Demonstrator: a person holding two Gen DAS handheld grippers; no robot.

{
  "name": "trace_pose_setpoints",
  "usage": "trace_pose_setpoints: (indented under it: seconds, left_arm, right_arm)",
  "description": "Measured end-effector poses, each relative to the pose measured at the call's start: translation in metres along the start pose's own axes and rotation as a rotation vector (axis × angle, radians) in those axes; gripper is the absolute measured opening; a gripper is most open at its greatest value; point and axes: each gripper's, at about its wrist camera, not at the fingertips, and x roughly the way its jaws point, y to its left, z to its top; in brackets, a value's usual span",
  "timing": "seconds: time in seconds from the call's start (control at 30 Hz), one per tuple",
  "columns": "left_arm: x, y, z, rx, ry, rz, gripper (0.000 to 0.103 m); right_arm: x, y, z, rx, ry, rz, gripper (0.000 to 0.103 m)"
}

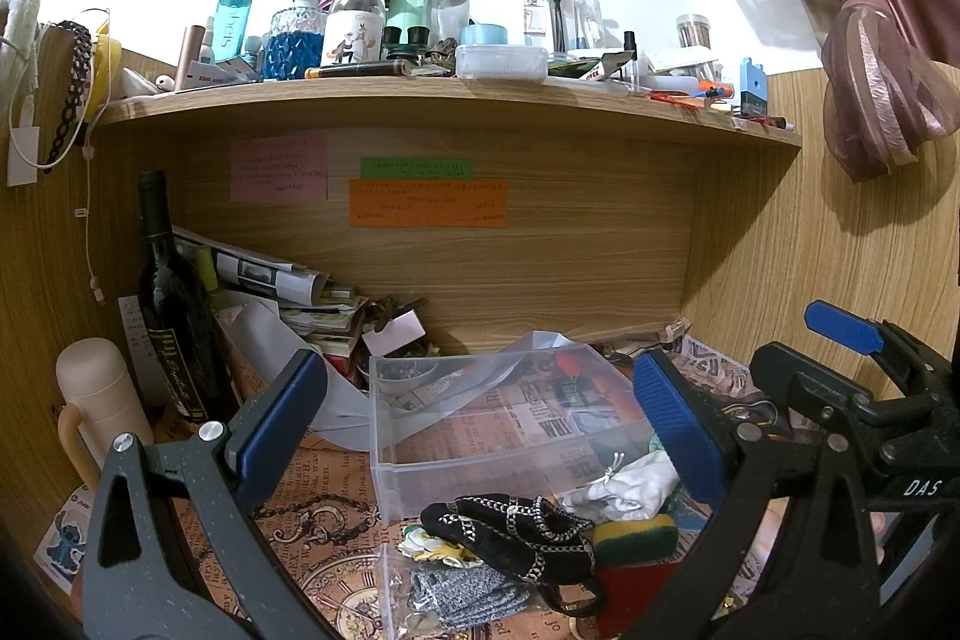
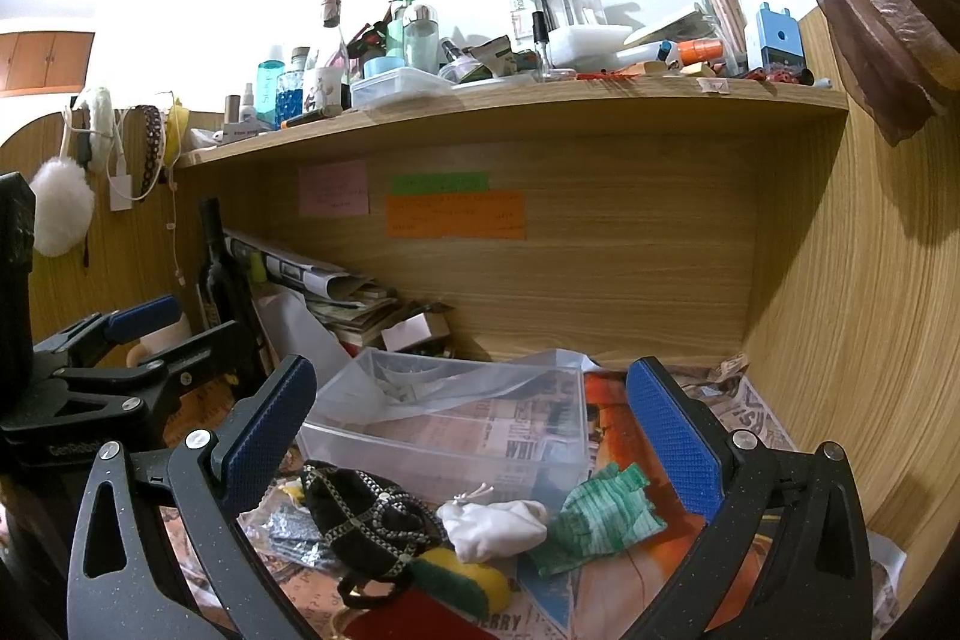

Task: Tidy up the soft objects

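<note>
Both claws hang above a worktop (image 2: 768, 436) papered in old newsprint, each spread wide with nothing between its blue pads. The left claw (image 1: 480, 418) faces one clear plastic bin (image 1: 480, 424) that stands open on the worktop, with a sheet of clear film (image 1: 516, 358) draped over its far rim. The right claw (image 2: 474, 436) looks over the same bin from slightly to the right, and the left claw also shows at the left edge of that view.

Just in front of the bin lies a loose pile of soft things. Counted across the two views there are: one black pouch (image 2: 360, 520) with a silver chain pattern, one white cloth bundle (image 2: 498, 523) touching it on the right, one green knitted piece (image 2: 600, 517) beside the white bundle, one yellow-and-green sponge (image 2: 462, 580) under the pouch's near edge, and one grey knitted item (image 1: 462, 592) inside a clear bag. A small yellow and white piece (image 1: 429, 544) peeks out by the pouch; what it is cannot be told.

At the back left stand one dark wine bottle (image 1: 171, 316) and one cream flask (image 1: 99, 400). Three coloured notes are stuck on the back panel: one pink (image 1: 279, 166), one green (image 1: 417, 168), one orange (image 1: 427, 203). The shelf (image 1: 456, 103) above is crowded with bottles and jars.
</note>
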Motion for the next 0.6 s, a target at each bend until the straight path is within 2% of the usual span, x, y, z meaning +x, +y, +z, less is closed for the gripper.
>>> trace_pose_setpoints:
  seconds: [0.6]
  left_arm:
    - [0.009,0.007,-0.0083,0.002,0.017,-0.005,0.103]
  right_arm:
    - [0.0005,-0.002,-0.0027,0.008,-0.005,0.011,0.103]
